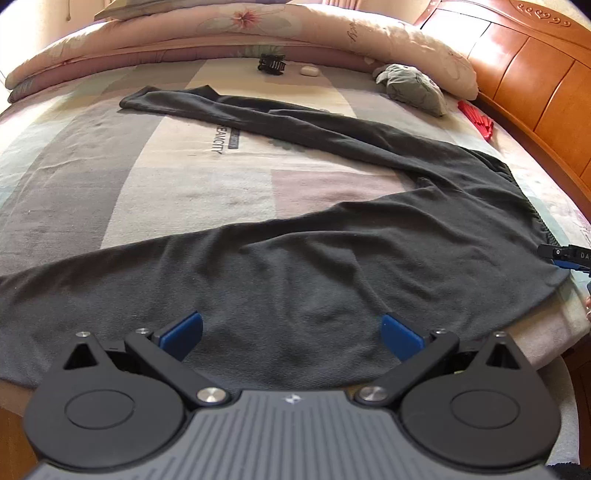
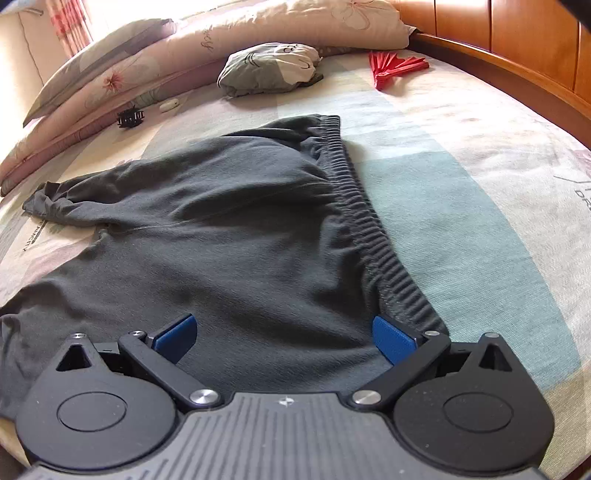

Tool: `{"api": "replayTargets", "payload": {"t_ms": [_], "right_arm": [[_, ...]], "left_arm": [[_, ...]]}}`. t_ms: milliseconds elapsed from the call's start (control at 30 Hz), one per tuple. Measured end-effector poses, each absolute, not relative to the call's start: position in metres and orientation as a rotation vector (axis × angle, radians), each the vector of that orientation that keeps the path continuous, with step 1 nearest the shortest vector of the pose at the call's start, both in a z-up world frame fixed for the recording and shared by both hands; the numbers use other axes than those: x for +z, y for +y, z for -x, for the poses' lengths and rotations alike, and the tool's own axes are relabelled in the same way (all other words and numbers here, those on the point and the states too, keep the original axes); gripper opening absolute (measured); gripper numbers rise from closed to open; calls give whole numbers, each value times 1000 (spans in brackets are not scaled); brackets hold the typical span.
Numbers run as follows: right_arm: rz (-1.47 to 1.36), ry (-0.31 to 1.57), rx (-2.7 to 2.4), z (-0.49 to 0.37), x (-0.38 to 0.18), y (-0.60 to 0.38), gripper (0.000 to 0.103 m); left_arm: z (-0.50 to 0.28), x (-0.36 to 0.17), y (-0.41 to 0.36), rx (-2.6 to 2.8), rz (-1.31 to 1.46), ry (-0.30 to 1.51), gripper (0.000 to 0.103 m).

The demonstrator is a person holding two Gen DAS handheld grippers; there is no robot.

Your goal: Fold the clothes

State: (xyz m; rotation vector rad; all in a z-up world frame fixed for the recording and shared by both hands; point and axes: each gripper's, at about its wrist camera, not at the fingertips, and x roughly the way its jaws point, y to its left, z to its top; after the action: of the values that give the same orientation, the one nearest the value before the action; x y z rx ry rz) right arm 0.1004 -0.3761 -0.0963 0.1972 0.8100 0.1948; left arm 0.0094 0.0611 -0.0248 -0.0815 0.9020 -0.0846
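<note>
Dark grey trousers (image 1: pixel 295 258) lie spread on the bed, legs apart in a V, one leg running to the far left and the other along the near edge. My left gripper (image 1: pixel 291 334) hovers open over the near leg, blue pads wide apart with nothing between them. In the right wrist view the same trousers (image 2: pixel 229 229) show their elastic waistband (image 2: pixel 365 221) running up the right side. My right gripper (image 2: pixel 284 334) is open above the near waistband corner, its right pad close to the elastic. The right gripper's tip (image 1: pixel 565 254) shows at the left view's right edge.
The bed carries a pastel patchwork sheet (image 1: pixel 166 177) and a floral duvet (image 1: pixel 258 26) along the far side. A grey-green bundle (image 2: pixel 269 68), a red fan (image 2: pixel 395 68), a black hair clip (image 2: pixel 130 118) and a small white case (image 2: pixel 169 106) lie beyond the trousers. An orange wooden headboard (image 1: pixel 535 74) is right.
</note>
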Motion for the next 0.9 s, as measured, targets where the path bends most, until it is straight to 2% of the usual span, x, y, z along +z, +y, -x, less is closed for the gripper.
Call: {"api": "replayTargets", "payload": {"t_ms": [233,567,900], "right_arm": [[-177,831,195,-99,-94,-374,103],[22,836,112,-92,-102,-342,103],[20,820,49,-90,-104,-334,103]], "left_arm": [[-36,-9,32,-162,51,869,102],[-57,-67,14,-171,66,991,102],[-52,-56,23,-173,90,942,102]]}}
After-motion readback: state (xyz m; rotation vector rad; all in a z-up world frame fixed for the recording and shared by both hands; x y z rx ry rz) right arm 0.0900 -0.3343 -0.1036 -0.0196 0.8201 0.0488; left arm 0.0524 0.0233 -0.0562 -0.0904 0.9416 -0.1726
